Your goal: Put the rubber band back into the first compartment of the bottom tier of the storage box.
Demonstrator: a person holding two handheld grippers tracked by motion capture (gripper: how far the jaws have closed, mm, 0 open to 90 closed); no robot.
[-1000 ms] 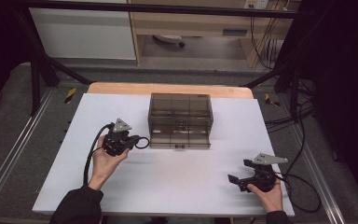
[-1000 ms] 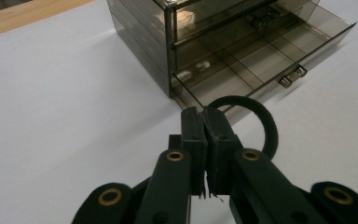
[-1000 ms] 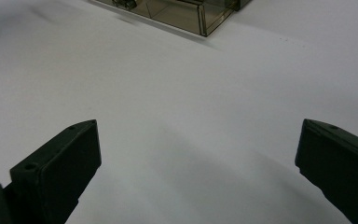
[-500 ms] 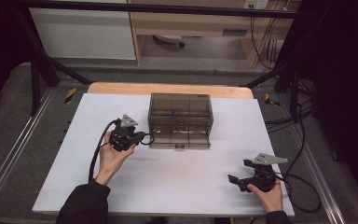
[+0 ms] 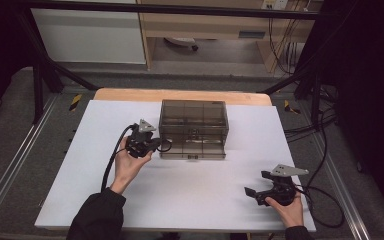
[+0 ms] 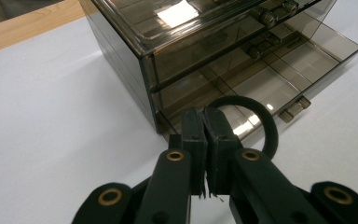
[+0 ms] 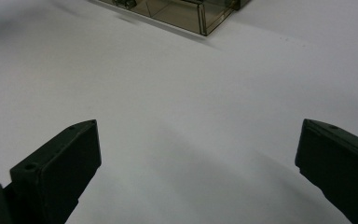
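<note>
Left tool [image 6: 204, 154]: jaws clamped on black ring [image 6: 256, 119], at left front corner of smoked plastic drawer box [image 5: 193, 127], mid-desk [image 5: 190, 200], bottom drawer [image 6: 279, 70] open. Right tool [image 5: 260, 192]: jaws spread, empty, near front right corner. Risk: ring snags drawer wall, drops outside.

The smoky drawer cabinet [image 5: 194, 128] is standing mid-table with its bottom drawer [image 6: 279, 70] projecting forward, blocking passage there; white tabletop [image 5: 200, 195] in front of the cabinet is lying open to either gripper.

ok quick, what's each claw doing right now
Left claw: shut on a black ring, beside the drawer box.
Right claw: open, holding nothing.
</note>
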